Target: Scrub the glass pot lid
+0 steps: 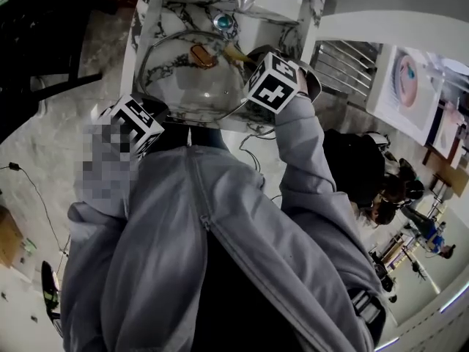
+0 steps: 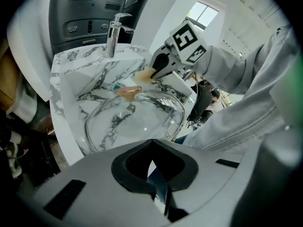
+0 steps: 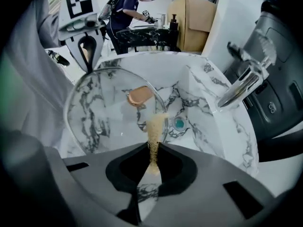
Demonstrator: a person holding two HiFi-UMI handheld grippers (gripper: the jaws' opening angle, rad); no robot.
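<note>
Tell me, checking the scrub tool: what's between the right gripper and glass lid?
A tan scrubber, clamped in the right gripper, seen in the right gripper view.

- We find no readable text, brand or number anywhere.
- The cubes [image 1: 272, 83] carry only black-and-white square markers, no letters.
- Any print on the poster [image 1: 414, 86] is too blurred for us to read.

One lid [image 1: 189, 83], one scrubber [image 3: 155, 126], one sink [image 3: 210, 96]
</note>
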